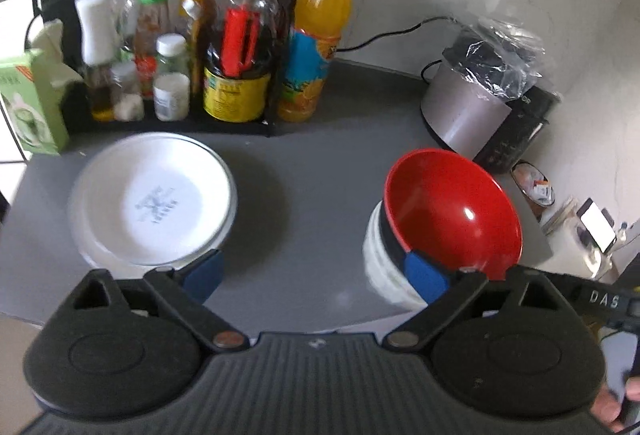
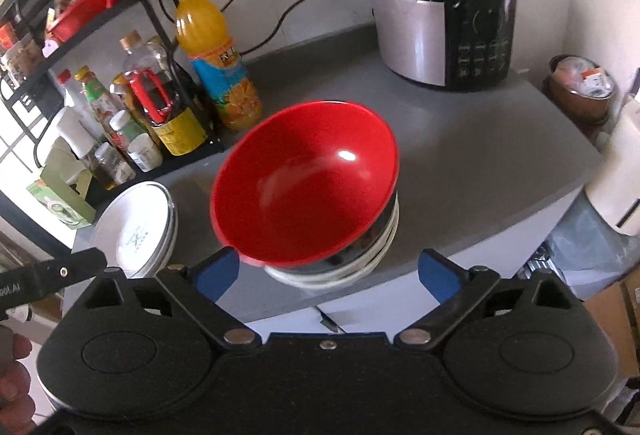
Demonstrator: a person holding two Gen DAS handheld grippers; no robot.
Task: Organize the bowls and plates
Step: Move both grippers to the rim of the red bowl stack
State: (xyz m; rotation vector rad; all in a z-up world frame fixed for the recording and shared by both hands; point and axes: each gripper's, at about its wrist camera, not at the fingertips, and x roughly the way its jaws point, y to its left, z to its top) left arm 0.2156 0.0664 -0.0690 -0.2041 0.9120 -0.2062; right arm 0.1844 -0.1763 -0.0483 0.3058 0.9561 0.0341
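Sitting on the grey counter (image 2: 460,155) are two stacks: white plates (image 1: 154,197), count unclear, and one glossy red bowl (image 2: 304,187) tilted atop white bowls (image 1: 380,259). Left gripper (image 1: 316,275) and right gripper (image 2: 340,271) both gape, holding nothing.

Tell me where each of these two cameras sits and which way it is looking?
Left wrist view: sits on the left gripper, looking down over the grey counter between the white plates and the red bowl; its open blue-padded fingers and a bit of hand show.
Right wrist view: sits on the right gripper, aimed down at the red bowl on stacked bowls; its open fingers and a hand at lower left show.
Both share the bowl, plates, orange bottle and cooker.
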